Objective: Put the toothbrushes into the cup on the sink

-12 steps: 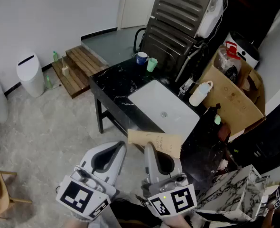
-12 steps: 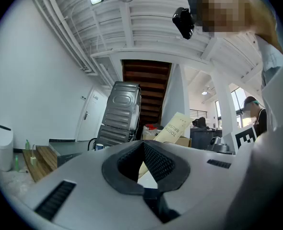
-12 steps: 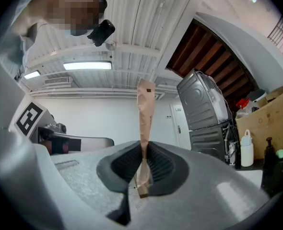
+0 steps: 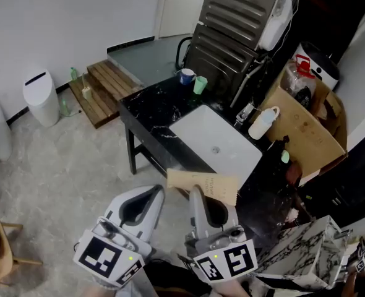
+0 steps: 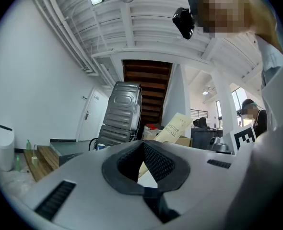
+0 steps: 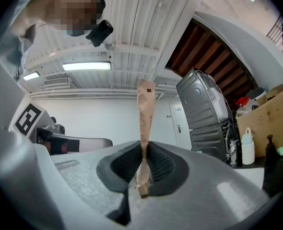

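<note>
The right hand-held gripper (image 4: 195,192) sits at the lower middle of the head view, its jaws pinching a flat kraft-paper toothbrush box (image 4: 202,186). In the right gripper view the box (image 6: 145,108) stands upright between the dark pads, clamped near its lower end, and rises well above the gripper (image 6: 144,150).

The left hand-held gripper (image 4: 154,192) is just beside it at the lower left. In its own view its jaws (image 5: 142,145) are pressed together at the tips with nothing between them, and the toothbrush box (image 5: 173,128) shows behind them, tilted.

Both grippers hover over the floor, at the near edge of the black marble bench (image 4: 146,108) that crosses the middle of the frame. A white sink basin (image 4: 216,142) is set into it. At the bench's far end, upper middle of the frame, a blue cup (image 4: 187,76) and a green cup (image 4: 199,85) stand side by side, well apart from the box. A white bottle (image 4: 261,122) stands beyond the basin.
</note>
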Demonstrator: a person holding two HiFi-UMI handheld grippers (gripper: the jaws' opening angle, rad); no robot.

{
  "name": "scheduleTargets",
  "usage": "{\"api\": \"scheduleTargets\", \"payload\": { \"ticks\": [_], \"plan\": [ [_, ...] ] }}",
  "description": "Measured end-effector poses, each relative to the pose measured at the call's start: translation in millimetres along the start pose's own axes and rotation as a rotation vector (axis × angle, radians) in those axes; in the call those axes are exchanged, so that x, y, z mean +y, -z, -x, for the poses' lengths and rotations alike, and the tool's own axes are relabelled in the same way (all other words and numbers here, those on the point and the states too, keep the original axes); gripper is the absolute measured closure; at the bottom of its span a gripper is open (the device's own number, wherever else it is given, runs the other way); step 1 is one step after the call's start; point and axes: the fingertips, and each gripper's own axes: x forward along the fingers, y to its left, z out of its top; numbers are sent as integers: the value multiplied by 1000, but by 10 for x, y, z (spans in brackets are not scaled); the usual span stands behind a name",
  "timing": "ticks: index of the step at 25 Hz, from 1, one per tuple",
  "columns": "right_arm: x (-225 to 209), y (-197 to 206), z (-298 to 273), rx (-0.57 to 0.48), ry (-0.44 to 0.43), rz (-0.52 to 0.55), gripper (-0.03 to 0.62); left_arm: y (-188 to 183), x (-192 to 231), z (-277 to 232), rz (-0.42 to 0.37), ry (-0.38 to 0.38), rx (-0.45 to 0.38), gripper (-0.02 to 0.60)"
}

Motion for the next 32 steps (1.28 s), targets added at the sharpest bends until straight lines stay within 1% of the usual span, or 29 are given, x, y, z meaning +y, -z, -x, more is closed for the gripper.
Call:
{"api": "scheduleTargets", "payload": {
  "ticks": [8, 25, 32],
  "plan": [
    [127, 32, -127, 0, -6, 3, 569, -26, 183, 84, 2, -11, -9, 577],
    [602, 112, -451, -8, -4, 39, 569, -136, 673, 391, -6, -3, -39, 578],
    [777, 104, -553, -14, -12, 30, 569, -188, 823, 535, -13, -13, -49, 577]
  ]
}}
